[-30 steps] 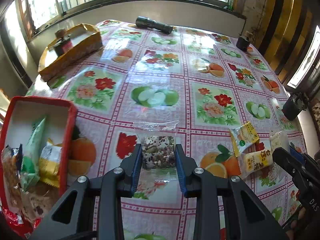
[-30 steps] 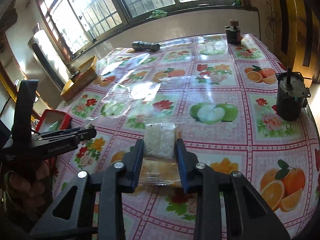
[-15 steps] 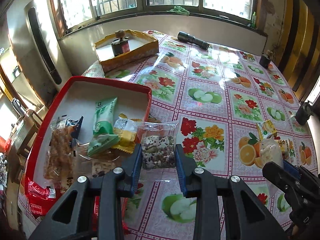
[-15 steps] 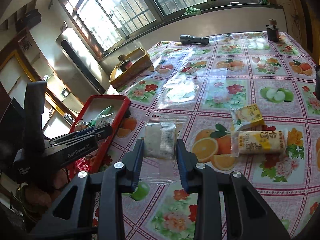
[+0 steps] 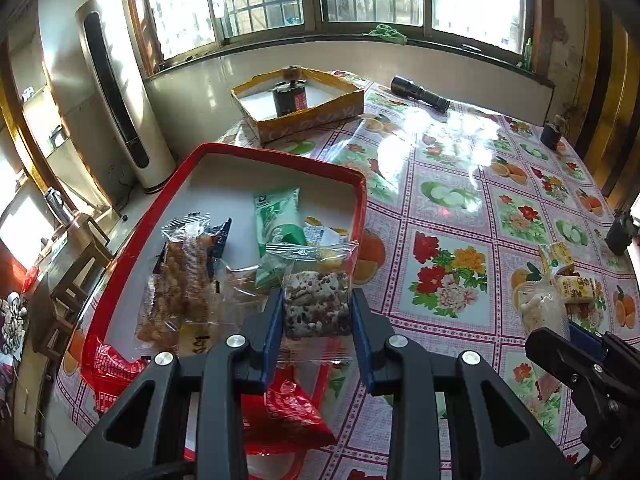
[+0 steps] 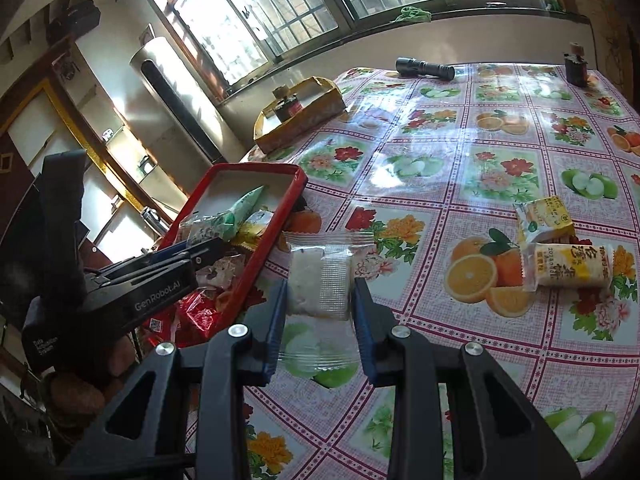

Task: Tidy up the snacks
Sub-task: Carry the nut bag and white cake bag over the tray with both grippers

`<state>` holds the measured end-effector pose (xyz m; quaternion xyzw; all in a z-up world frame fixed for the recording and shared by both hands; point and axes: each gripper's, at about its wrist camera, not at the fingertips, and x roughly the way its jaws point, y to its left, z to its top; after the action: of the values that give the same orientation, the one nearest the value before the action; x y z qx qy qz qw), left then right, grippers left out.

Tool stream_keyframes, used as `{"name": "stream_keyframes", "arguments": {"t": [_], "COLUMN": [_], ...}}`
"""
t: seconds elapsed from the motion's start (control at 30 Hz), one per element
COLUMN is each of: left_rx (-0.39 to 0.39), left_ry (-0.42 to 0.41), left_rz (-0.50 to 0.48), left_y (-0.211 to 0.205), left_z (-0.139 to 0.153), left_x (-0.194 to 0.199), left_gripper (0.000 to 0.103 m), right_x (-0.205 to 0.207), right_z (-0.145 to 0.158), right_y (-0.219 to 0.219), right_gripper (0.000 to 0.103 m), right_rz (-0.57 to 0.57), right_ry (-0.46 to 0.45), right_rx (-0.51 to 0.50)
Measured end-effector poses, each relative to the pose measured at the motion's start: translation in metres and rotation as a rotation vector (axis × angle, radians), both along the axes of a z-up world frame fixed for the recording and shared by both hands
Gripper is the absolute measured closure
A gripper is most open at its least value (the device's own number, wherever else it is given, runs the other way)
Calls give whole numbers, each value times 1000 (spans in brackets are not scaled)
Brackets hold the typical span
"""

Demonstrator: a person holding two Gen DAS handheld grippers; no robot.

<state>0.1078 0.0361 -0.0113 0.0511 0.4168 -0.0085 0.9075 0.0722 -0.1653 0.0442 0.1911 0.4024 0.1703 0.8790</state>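
Observation:
My left gripper [image 5: 318, 310] is shut on a clear-wrapped nut and seed bar [image 5: 316, 304], held over the near right part of the red tray [image 5: 280, 160]. Several wrapped snacks lie in the tray, among them a green packet [image 5: 278, 220] and a brown crispy bar [image 5: 180, 280]. My right gripper [image 6: 320, 292] is shut on a clear-wrapped white rice cake [image 6: 320, 280], hanging above the tablecloth just right of the red tray [image 6: 276, 224]. Two yellow snack packets [image 6: 568, 264] lie on the table to the right. The left gripper [image 6: 208, 248] shows over the tray in the right wrist view.
A yellow cardboard box [image 5: 304, 116] holding a dark jar stands behind the tray. A black flashlight [image 5: 420, 92] lies at the far edge by the wall. Small dark objects [image 5: 620, 232] sit along the table's right edge. A tall white appliance [image 5: 116, 88] stands left of the table.
Both grippers have swung left with their snacks. The left one went from the table's middle to over the red tray; the right one came from mid-table to beside the tray's right rim.

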Motion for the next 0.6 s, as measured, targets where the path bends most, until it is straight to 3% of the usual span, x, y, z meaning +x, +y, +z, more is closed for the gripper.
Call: {"name": "stream_keyframes", "arguments": {"t": [0.6], "left_rx": [17], "left_ry": [-25], "left_rz": [90], "left_y": [49], "left_z": [-1], "left_x": [1], "left_gripper": [71], "right_x": [19], "right_z": [4], "right_y": [61], "right_gripper": [69], "right_rz": [114], "right_ry": [-10], "right_rx": [-17]}}
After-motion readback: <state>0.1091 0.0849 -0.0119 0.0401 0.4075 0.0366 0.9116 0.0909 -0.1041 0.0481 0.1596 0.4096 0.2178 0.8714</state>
